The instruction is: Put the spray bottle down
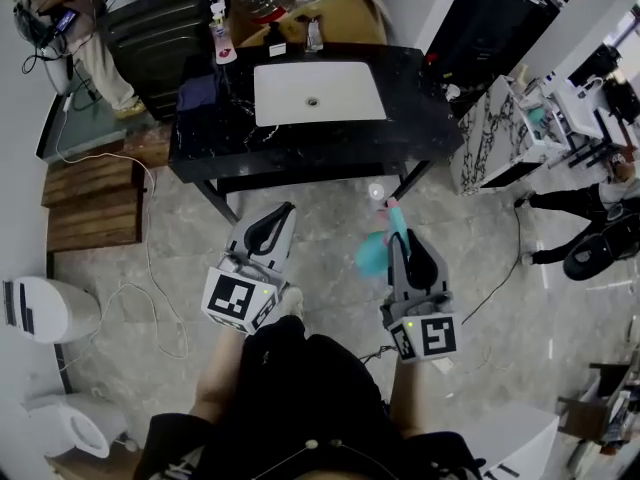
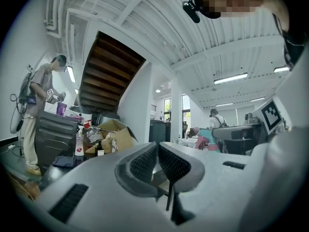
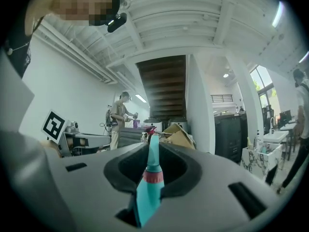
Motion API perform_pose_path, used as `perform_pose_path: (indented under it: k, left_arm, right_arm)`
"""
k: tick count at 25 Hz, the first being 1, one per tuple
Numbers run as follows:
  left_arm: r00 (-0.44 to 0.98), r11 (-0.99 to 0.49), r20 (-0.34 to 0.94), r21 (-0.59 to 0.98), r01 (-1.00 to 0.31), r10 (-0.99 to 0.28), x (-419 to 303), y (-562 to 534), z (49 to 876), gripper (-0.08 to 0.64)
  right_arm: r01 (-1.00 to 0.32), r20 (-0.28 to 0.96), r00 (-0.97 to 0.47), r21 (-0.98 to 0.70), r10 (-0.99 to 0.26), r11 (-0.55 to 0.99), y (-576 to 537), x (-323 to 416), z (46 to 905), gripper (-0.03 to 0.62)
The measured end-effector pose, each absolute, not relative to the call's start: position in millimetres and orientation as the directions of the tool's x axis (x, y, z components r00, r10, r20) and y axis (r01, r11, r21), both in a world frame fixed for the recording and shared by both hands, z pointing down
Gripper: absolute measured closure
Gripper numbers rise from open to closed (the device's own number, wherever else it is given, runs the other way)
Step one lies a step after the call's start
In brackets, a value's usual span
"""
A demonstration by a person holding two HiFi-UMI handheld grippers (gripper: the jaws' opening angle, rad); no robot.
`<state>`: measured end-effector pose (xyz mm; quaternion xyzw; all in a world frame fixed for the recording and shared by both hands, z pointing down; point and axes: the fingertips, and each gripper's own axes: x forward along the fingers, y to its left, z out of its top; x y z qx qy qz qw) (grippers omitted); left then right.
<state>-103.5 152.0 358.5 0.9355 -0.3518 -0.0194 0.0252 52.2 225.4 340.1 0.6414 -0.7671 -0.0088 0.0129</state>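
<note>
- Head view: a person stands on a grey tiled floor (image 1: 330, 218), facing a black counter (image 1: 410, 118) with a white rectangular sink (image 1: 270, 108) set into its top.
- The left gripper (image 1: 284, 212) and the right gripper (image 1: 402, 236) are held side by side in front of the person. Both point level toward the counter, and each has its marker cube at the rear.
- The right gripper is clamped on a teal spray bottle (image 1: 372, 254). The bottle lies along the jaws, with its body toward the person and its neck and tip reaching past the jaw tips.
- The spray bottle hangs in the air above the floor, just short of the counter's front edge, and touches neither.
- Right gripper view: the bottle's pink collar (image 3: 153, 176) sits between the jaws, which press on it from both sides. The narrow teal tip rises beyond it.
- Left gripper view: the two ribbed pads (image 2: 145, 163) meet at their tips. Nothing is between them, so this tool is closed and empty.
- On the counter's left end lies a dark blue cloth (image 1: 198, 94). At its back edge stand a white bottle with a pink label (image 1: 222, 40) and a small dark bottle (image 1: 277, 46).
- Behind the counter sits an open cardboard box (image 1: 335, 13).
- A second person (image 1: 95, 43) stands at the upper left beside a dark cabinet (image 1: 160, 38).
- Wooden steps (image 1: 95, 203) lie on the floor to the left of the counter. A marbled unit (image 1: 490, 138) stands to its right.
</note>
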Motion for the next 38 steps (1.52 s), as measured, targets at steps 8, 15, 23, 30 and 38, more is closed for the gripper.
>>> perform_pose_path:
  k: [8,15,23,30,38]
  left_arm:
    - [0.764,-0.762,-0.006,0.078,-0.642,-0.645,-98.1,91.9,365.0,0.541]
    - [0.761,-0.757,0.018,0.086,-0.648,-0.649,-86.9,54.4,373.8,0.541]
    - [0.735,-0.731,0.032,0.078,-0.678,-0.678,-55.1,-20.6,379.3,0.541]
    - [0.695,-0.691,0.056,0.08,-0.719,-0.717,-24.0,-91.6,383.6,0.541]
    - [0.666,-0.661,0.079,0.085,-0.746,-0.742,11.0,-147.5,388.8,0.541]
  right_arm:
    - [-0.985,0.025,-0.169,0.016,-0.985,0.169,156.0,59.6,344.1,0.522]
    - [-0.985,0.013,-0.173,0.011,-0.985,0.173,106.9,78.5,342.7,0.522]
    - [-0.976,0.014,-0.219,-0.003,-0.976,0.219,19.6,112.7,349.6,0.522]
    - [-0.954,0.018,-0.299,-0.034,-0.954,0.298,-65.9,148.3,357.7,0.522]
    - [-0.913,-0.007,-0.406,0.041,-0.914,0.405,-146.7,180.3,349.6,0.52]
